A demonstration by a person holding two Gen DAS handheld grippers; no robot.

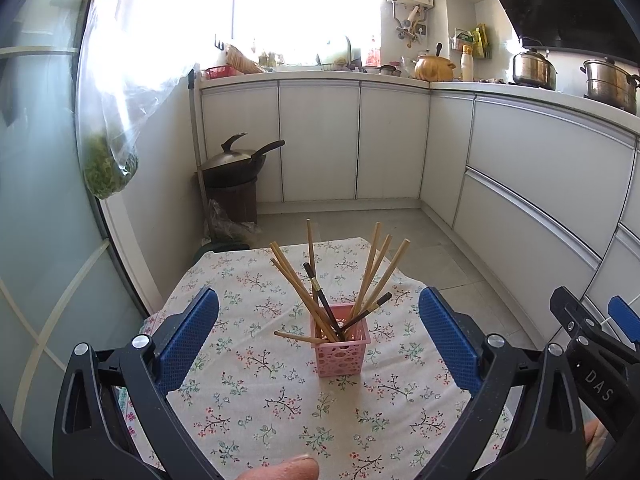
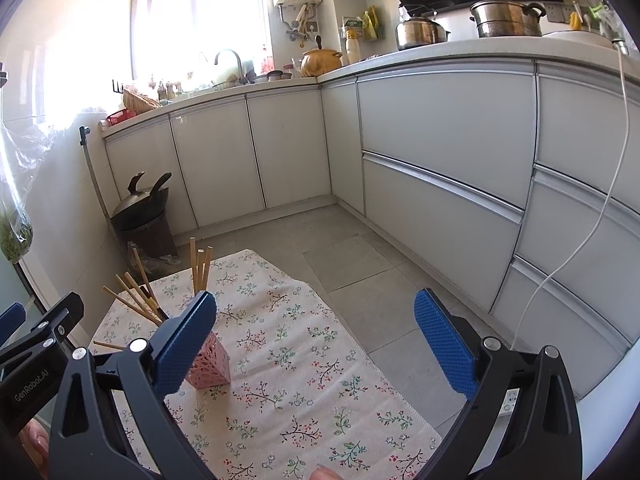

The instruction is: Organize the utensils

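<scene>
From my left wrist cam, my left tool (image 1: 319, 338) hangs wide open and empty, lined up on the pink holder (image 1: 340, 344) mid-table (image 1: 256, 400), with the chopsticks (image 1: 370, 276) fanned out inside it. Over on the right cam, my right tool (image 2: 316, 346) is spread open too, gripping nothing, off beside the holder so it's out of the way I guess.

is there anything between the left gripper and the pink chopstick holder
No. In the left wrist view, only bare floral tablecloth lies between the open left gripper and the pink chopstick holder, which stands midway between its fingers.
</scene>
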